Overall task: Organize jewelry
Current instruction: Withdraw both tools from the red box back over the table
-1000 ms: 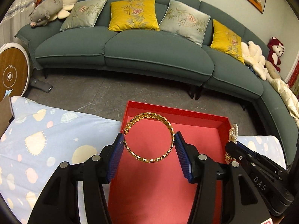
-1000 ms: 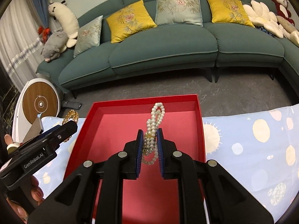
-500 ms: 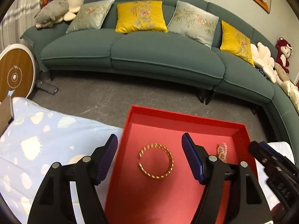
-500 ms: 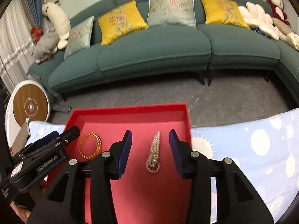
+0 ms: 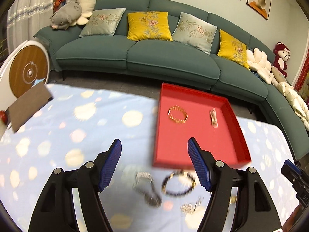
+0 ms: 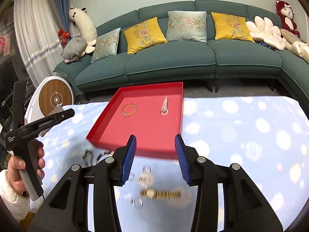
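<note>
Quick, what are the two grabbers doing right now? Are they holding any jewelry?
Left gripper: jaws open, holding nothing.
Right gripper: jaws open, holding nothing.

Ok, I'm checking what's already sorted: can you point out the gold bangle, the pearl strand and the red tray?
gold bangle (image 5: pixel 178 114): left wrist view, on its near rim.
pearl strand (image 5: pixel 213 117): left wrist view, middle of the bunched beads.
red tray (image 5: pixel 227 109): left wrist view, on its right wall.
</note>
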Action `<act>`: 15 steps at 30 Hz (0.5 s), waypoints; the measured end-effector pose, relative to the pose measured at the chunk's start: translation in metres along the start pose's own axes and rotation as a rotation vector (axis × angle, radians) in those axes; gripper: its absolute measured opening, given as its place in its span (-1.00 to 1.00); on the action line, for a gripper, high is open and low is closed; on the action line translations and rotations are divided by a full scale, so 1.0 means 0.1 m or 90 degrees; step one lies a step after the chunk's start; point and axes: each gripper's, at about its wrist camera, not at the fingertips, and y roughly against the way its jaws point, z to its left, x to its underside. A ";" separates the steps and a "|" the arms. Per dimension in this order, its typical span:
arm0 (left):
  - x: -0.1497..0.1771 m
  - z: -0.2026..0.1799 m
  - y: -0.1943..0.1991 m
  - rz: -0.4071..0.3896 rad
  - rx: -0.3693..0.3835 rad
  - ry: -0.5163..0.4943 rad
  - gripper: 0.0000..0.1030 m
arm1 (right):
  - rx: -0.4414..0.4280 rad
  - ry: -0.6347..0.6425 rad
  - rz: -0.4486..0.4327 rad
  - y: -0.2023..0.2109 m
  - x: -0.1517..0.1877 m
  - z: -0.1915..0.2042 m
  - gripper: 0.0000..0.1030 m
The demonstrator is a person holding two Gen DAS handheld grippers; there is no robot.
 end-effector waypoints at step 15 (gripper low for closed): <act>0.94 0.30 0.17 0.038 -0.034 -0.006 0.32 | 0.037 0.060 0.048 0.15 0.78 0.20 -0.21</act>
